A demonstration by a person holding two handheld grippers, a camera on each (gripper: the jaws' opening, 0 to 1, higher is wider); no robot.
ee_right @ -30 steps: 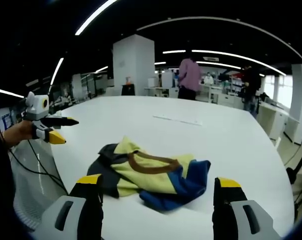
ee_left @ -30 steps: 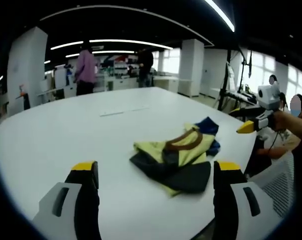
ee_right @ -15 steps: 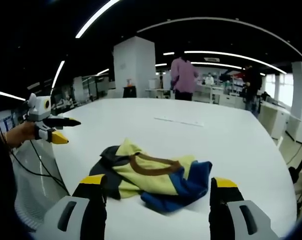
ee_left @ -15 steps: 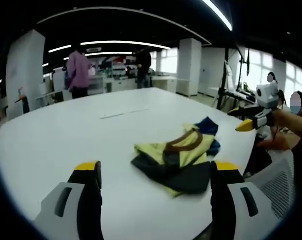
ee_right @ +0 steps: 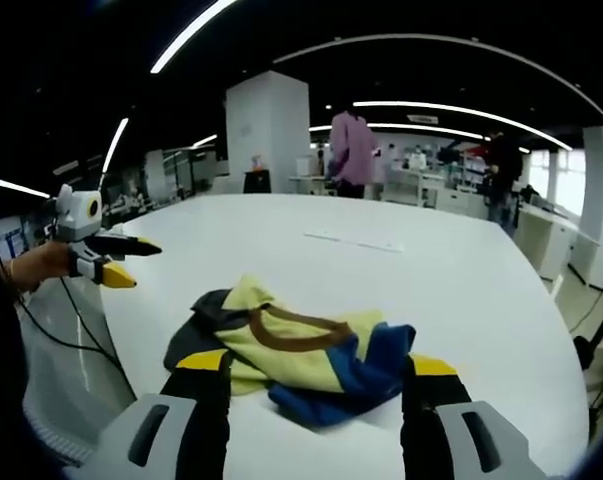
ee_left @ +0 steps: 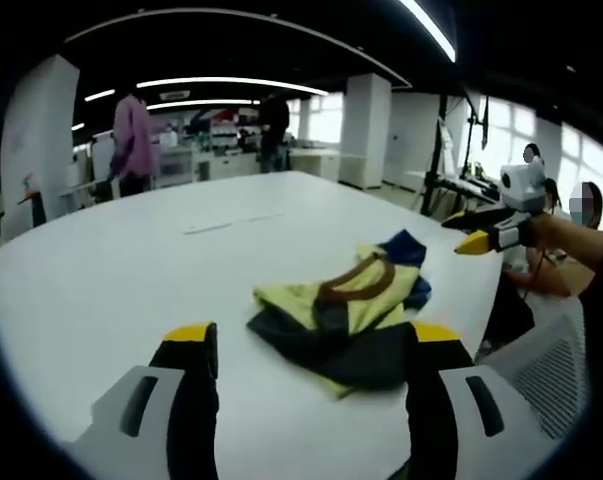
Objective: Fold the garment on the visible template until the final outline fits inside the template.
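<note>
A crumpled garment (ee_left: 343,314) in yellow, dark grey and blue with a brown collar lies bunched on the white table (ee_left: 131,270). In the left gripper view my left gripper (ee_left: 311,350) is open, its yellow-tipped jaws just short of the garment's near edge. The right gripper (ee_left: 478,233) shows at the right of that view, held in a hand beyond the table's edge. In the right gripper view the same garment (ee_right: 296,346) lies just ahead of my right gripper (ee_right: 319,368), open with nothing between the jaws. The left gripper (ee_right: 109,262) shows at the left, off the table.
A thin pale strip (ee_right: 356,241) lies flat on the table beyond the garment. Several people stand far off among desks and a white pillar (ee_right: 266,130). A person sits past the table's right edge (ee_left: 586,215). Cables hang by the table's left edge (ee_right: 71,330).
Both views have crept slightly toward the garment. Each gripper's jaws stand a little closer together than a second ago. The garment lies as before; a distant person in pink has walked leftward.
</note>
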